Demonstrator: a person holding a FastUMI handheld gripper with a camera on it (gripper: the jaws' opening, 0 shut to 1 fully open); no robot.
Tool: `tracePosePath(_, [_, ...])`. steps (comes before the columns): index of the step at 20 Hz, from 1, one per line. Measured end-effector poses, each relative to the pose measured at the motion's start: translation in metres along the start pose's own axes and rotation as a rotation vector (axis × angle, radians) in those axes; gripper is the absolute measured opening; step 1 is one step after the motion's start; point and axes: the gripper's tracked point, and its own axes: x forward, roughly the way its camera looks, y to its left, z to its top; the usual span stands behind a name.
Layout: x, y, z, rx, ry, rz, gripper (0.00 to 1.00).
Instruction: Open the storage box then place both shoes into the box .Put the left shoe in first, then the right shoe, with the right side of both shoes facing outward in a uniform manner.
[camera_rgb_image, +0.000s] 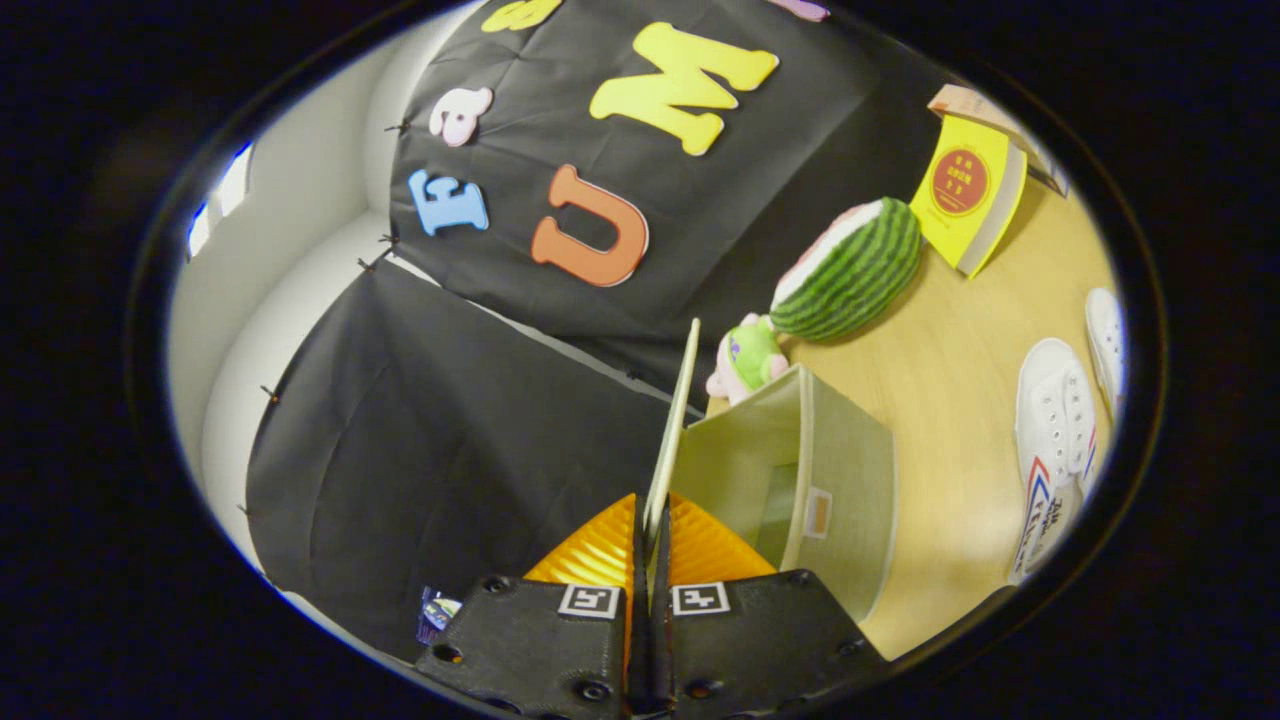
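Fingers (655, 520) clamped on the lid (672, 430), I should swing it fully back so the box (845, 470) stays open for the shoes (1055, 420).

No legible text; book (968, 190) label, shoe (1052, 430) print unreadable.

A staged recording booth dressed as a home corner: black cloth (470, 420) hangs as a backdrop against plain white walls (290, 260), pinned at its edges. A light wooden tabletop (960, 400) holds household props: at about two o'clock from the fabric storage box (840, 480) lie a plush watermelon slice (850, 270) and a yellow book (970, 190); at three o'clock, white canvas shoes (1060, 420).
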Motion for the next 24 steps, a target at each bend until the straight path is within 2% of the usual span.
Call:
tracePosePath(8, [0.037, 0.072, -0.024, -0.082, -0.023, 0.045, 0.10])
tracePosePath(14, [0.075, 0.105, -0.040, -0.067, -0.075, 0.065, 0.14])
tracePosePath(17, [0.093, 0.106, -0.054, -0.053, -0.101, 0.006, 0.36])
tracePosePath(20, [0.108, 0.107, -0.083, -0.114, -0.038, -0.055, 0.76])
tracePosePath(22, [0.112, 0.112, -0.097, -0.197, 0.002, -0.044, 1.00])
tracePosePath(24, [0.116, 0.119, -0.111, -0.269, 0.036, -0.009, 1.00])
